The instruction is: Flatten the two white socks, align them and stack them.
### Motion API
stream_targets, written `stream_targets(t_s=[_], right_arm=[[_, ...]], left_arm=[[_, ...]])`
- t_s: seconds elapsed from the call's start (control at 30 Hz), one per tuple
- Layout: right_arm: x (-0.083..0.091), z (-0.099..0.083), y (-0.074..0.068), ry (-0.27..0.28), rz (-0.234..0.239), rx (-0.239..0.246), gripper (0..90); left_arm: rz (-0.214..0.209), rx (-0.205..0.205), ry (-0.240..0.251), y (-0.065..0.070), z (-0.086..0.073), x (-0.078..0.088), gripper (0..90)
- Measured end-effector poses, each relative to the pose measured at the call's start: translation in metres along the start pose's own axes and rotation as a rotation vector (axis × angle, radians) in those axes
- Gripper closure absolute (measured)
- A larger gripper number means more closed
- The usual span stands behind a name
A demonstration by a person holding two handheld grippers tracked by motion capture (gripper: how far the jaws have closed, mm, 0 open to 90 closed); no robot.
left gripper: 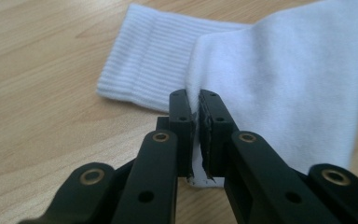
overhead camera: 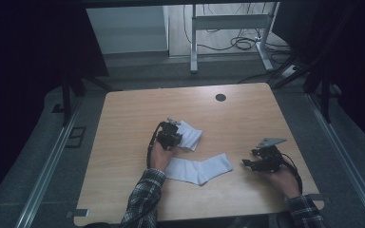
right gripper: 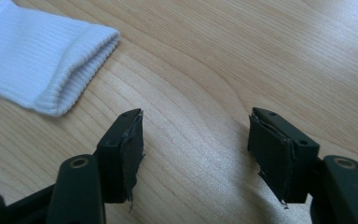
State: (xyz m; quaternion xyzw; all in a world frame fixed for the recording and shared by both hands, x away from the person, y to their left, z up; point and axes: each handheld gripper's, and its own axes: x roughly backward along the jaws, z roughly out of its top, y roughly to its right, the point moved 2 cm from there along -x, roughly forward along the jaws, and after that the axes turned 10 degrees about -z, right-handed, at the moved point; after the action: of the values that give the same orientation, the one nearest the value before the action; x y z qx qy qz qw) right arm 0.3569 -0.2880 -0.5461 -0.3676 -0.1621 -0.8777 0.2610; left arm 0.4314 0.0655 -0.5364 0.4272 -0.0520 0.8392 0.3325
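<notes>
Two white socks lie on the wooden table. The farther sock is doubled over, and my left gripper is shut on it from its left side. In the left gripper view the jaws pinch a fold of that sock, which drapes over its ribbed cuff. The nearer sock lies flat and stretched out. My right gripper rests just right of its end, open, with bare wood between its fingers. The ribbed cuff of that sock lies up and left of the jaws.
A round cable hole sits near the table's far edge. Beyond the table stands a white metal frame with cables on the floor. Dark stands flank the table at both sides. Bare wood spreads left of the socks.
</notes>
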Motion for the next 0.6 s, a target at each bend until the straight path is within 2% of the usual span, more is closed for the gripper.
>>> stream_targets(t_s=[0.17,0.37,0.6], right_arm=[[-0.001,0.0,-0.001,0.003,-0.003,0.01,33.4],[-0.001,0.0,-0.002,0.006,-0.005,0.015,32.5],[-0.001,0.0,-0.003,0.008,-0.007,0.021,31.2]], left_arm=[[-0.017,0.0,0.052,0.003,0.014,0.021,84.9],[-0.043,-0.009,0.125,0.014,0.038,0.049,85.0],[-0.063,-0.042,0.169,0.033,0.065,0.063,85.0]])
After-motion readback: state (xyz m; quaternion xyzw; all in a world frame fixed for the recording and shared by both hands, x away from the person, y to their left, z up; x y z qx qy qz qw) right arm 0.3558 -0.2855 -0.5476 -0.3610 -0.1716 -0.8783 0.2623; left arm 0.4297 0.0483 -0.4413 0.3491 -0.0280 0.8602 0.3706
